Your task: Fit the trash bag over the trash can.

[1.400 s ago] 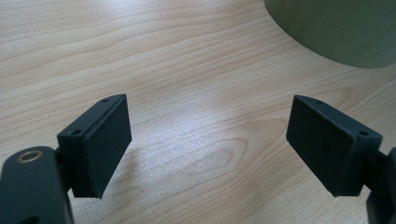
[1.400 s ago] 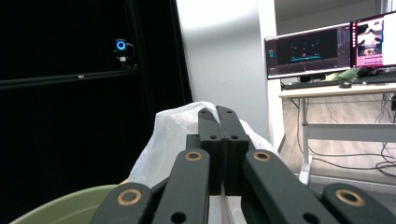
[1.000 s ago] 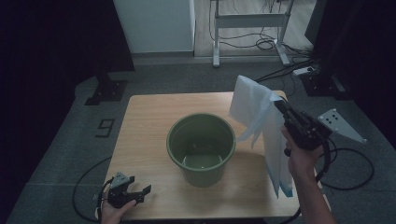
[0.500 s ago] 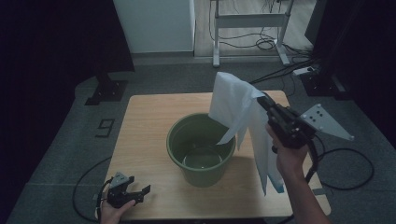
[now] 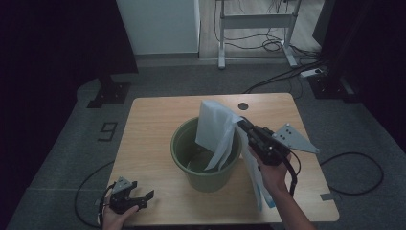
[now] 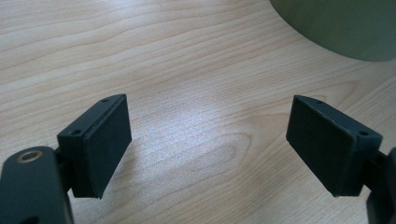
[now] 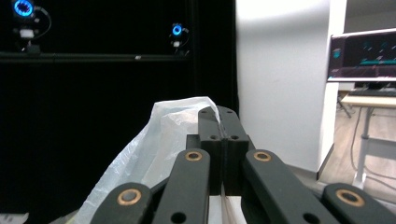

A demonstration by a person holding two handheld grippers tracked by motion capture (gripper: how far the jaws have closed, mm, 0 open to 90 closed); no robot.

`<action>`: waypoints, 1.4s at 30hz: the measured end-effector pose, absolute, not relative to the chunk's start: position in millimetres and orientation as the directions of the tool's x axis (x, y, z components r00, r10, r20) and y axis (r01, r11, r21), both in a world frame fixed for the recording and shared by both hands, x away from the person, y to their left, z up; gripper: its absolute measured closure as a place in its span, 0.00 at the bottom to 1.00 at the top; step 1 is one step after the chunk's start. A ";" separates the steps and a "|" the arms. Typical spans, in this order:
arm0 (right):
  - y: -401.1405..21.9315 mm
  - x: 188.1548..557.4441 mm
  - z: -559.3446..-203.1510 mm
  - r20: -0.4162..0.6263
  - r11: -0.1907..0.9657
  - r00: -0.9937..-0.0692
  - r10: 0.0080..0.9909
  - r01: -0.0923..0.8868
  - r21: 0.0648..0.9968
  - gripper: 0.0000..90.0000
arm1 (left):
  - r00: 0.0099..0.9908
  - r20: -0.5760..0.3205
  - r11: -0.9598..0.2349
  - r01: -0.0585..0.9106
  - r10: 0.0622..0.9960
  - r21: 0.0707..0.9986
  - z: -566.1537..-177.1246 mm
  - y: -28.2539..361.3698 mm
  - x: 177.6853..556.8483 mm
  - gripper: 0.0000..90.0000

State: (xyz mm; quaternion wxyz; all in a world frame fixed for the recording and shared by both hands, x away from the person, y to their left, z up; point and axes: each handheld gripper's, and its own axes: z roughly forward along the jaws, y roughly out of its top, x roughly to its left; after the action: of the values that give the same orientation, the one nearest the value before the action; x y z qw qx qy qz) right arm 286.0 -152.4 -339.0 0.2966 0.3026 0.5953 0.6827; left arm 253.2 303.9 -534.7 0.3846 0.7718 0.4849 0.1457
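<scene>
White plastic bag (image 5: 218, 129), thin and translucent, hangs from the right gripper (image 5: 242, 123), whose jaws are pressed flat together on a pinch of the film near the bag's top edge; in the right gripper view the crumpled plastic (image 7: 154, 154) rises from between the closed pads. One part of the bag drapes down into the mouth of the green bucket (image 5: 206, 172) at the middle of the table (image 5: 153, 139), while another length trails down the bucket's right side toward the near edge. Holding it high and by the edge lets the loose film fall open under its own weight, which looks like the way to line the bucket with it. The bag sits above and partly inside the bucket's right half, not yet spread over the rim. The left gripper (image 5: 140, 197) rests low at the near left corner of the table, well apart from the bucket, its jaws spread wide with nothing but bare wood between them; the left gripper view shows the bucket's curved wall (image 6: 336, 23) at the far right. Parked there, it stays out of the bag's path yet near enough to come in and catch the opposite side of the opening, which I judge the next step needs.
</scene>
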 end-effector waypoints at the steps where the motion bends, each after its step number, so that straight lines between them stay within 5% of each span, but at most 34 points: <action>1: -150.2 285.3 -342.8 0.058 -0.108 -0.646 0.761 -0.038 0.993 0.99 | 0.487 -0.148 -0.233 0.635 0.861 0.736 -534.2 303.9 253.2 0.16; 21: -111.3 266.7 -400.1 0.041 0.027 -0.727 0.686 0.082 0.996 0.98 | 0.472 -0.223 -0.134 0.609 0.853 0.781 -516.5 302.5 250.0 0.16; 25: -109.9 265.4 -404.3 0.033 0.051 -0.736 0.676 0.091 0.995 0.91 | 0.473 -0.216 -0.139 0.609 0.854 0.781 -516.7 302.4 249.8 0.16; 28: -113.8 260.0 -404.0 0.054 0.019 -0.719 0.693 0.094 0.995 0.61 | 0.470 -0.214 -0.140 0.610 0.856 0.780 -518.0 302.4 250.2 0.16; 29: -113.8 260.0 -404.0 0.054 0.019 -0.719 0.693 0.094 0.995 0.61 | 0.470 -0.214 -0.140 0.610 0.856 0.780 -518.0 302.4 250.2 0.16; 32: -119.8 243.1 -397.8 0.016 0.022 -0.667 0.745 0.049 0.999 0.40 | 0.467 -0.211 -0.141 0.610 0.858 0.780 -518.3 303.5 249.9 0.16; 42: -143.7 214.6 -414.2 -0.014 0.068 -0.632 0.775 0.061 0.996 0.30 | 0.466 -0.212 -0.141 0.613 0.859 0.778 -519.4 302.9 249.7 0.16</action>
State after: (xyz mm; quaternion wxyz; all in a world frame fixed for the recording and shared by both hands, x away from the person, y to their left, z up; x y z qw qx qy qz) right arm 214.6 -143.7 -414.2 0.2938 0.3123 0.6689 0.6072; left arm 249.7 302.9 -519.4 0.4283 0.7414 0.4961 0.1437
